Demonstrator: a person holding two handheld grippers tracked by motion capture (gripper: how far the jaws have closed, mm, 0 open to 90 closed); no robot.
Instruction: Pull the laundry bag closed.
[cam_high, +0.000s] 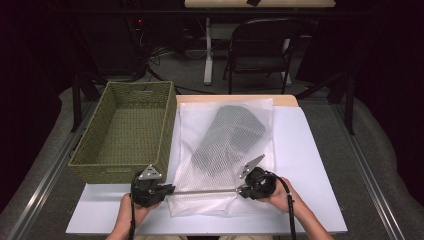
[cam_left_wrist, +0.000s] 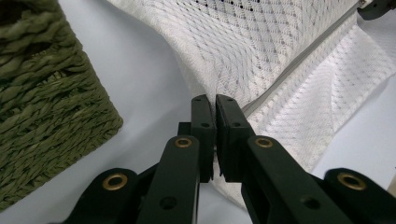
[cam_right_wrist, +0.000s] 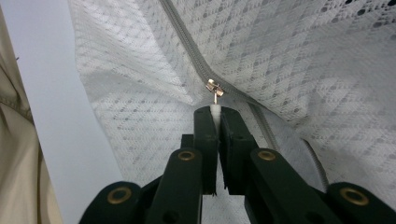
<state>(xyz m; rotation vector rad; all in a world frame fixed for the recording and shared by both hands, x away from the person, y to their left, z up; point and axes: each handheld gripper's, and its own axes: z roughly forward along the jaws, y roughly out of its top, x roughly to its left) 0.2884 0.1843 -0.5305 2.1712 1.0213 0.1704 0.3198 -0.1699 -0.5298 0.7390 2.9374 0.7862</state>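
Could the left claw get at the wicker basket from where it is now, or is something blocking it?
Probably not right away. The left claw is shut on the mesh bag edge, so it must let go first. Otherwise the basket sits just beside it with nothing between.

- The place looked like a lab or recording studio rather than a home.
- Black curtains hung dark on both sides of the white table (cam_high: 310, 150).
- Beyond the table stood a black folding chair (cam_high: 260, 47).
- Left of the chair, tangled cables (cam_high: 155, 55) lay on the floor near dark equipment with a red light.
- Metal rails (cam_high: 372, 165) flanked the table.
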